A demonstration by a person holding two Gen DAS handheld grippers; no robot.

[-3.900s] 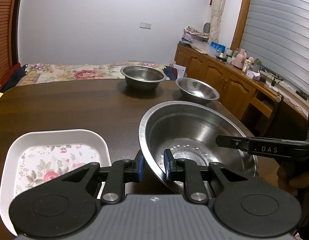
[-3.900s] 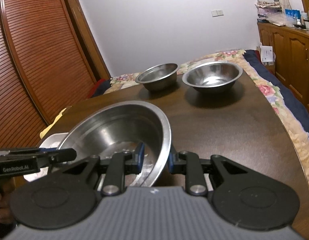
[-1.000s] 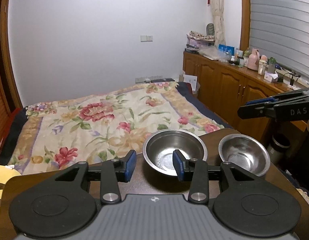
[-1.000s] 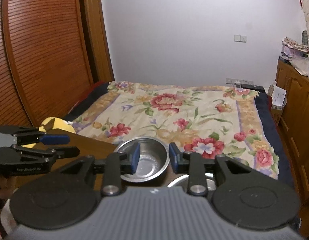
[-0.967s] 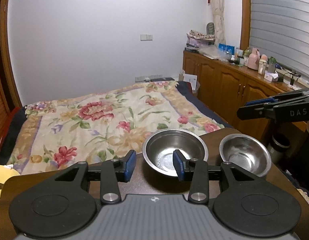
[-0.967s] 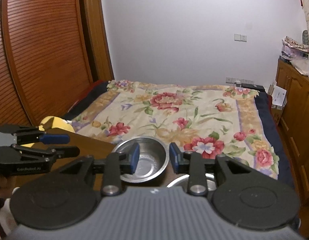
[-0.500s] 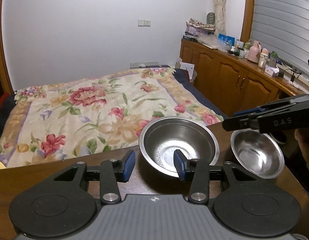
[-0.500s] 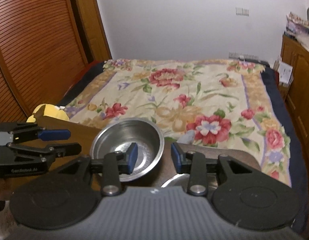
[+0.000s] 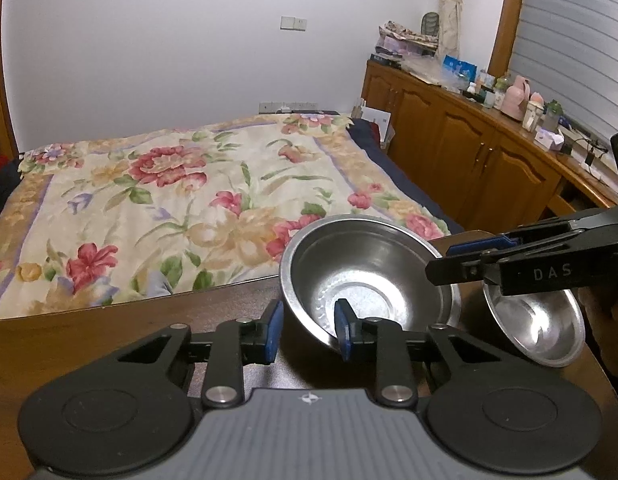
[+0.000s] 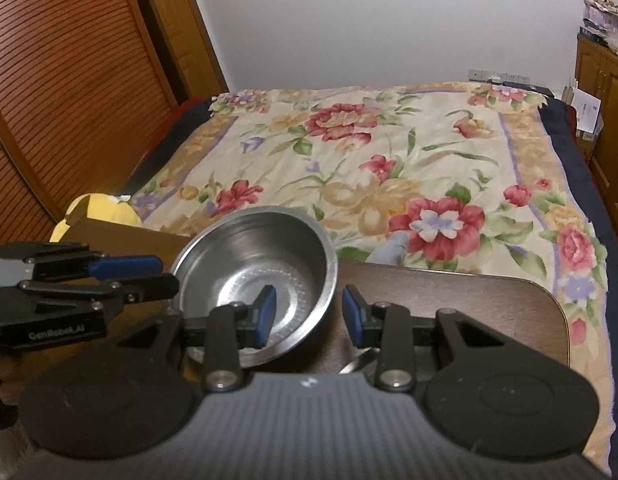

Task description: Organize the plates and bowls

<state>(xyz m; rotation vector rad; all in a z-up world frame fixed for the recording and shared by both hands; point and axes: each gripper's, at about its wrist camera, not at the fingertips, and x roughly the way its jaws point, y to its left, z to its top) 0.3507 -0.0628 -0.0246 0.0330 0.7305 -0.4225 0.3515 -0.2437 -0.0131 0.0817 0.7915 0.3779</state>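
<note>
Now both grippers, left gripper (image 9: 305, 330) and right gripper (image 10: 309, 314), straddle the steel bowl's (image 9: 369, 276) rim at nine and three o'clock, jaws open.

Both wrist views close, sharing steel bowl (image 9: 369, 276)

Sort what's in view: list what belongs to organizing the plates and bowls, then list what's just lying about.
Part of the job:
larger steel bowl
smaller steel bowl
left gripper, open
right gripper, open

Just lying about:
floral bedspread
bottles and clutter on the wooden cabinets
yellow object at the table's far corner
</note>
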